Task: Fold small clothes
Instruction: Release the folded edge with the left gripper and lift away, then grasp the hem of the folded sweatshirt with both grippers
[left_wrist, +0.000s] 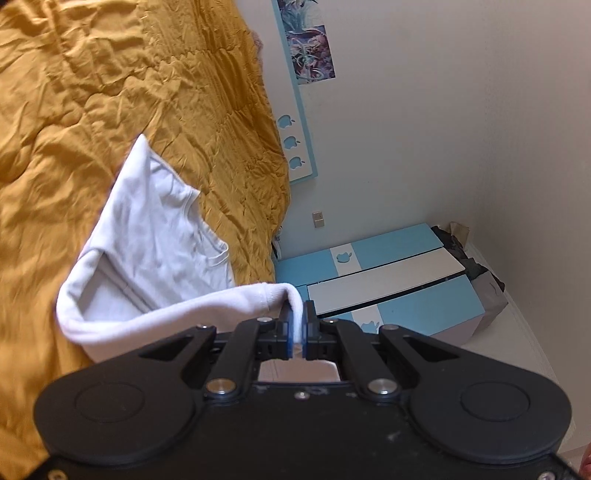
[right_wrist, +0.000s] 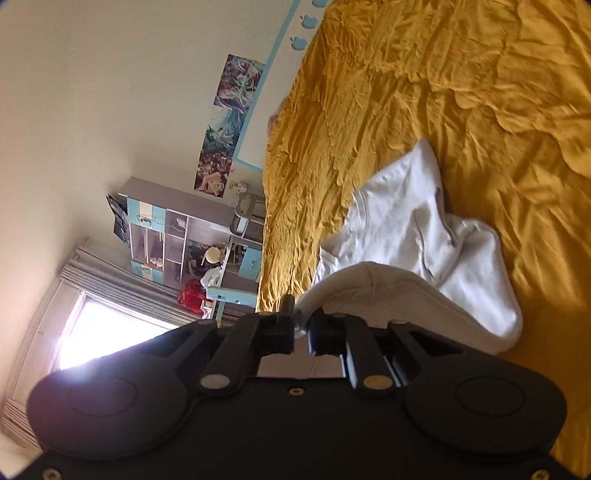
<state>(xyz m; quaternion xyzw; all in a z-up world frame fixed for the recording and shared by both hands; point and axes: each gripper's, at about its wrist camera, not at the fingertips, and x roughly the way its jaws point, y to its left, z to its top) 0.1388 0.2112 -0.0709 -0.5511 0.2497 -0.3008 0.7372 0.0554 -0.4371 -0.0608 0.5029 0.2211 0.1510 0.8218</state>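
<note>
A: Left gripper (left_wrist: 298, 325)?
B: Pinched tight on an edge of the white garment (left_wrist: 147, 236); cloth runs from between the blue pads (left_wrist: 290, 325) away to the left, then sags onto the mustard bedspread (left_wrist: 110, 92) ahead-left of the fingers.

A: Right gripper (right_wrist: 302, 328)?
B: Clamped on another edge of the same white garment (right_wrist: 413, 236); fabric arcs right from the fingertips, rest heaped ahead-right on the mustard bedspread (right_wrist: 443, 92). Lifted at both held edges, middle resting on the bed.

A: Containers?
B: Blue-and-white cabinet (left_wrist: 388, 280) ahead-right of left gripper, doors shut, contents unseen. Open shelf unit (right_wrist: 173, 236) ahead-left of right gripper, holding small items, too small to name; red thing (right_wrist: 192, 301) beside it.

A: Hidden or unclear?
B: Garment type hard to tell, motion blur on folds. Held edges covered by fingers. Bright window (right_wrist: 110, 339) washed out. Posters (right_wrist: 229, 125) on wall, detail unreadable.
</note>
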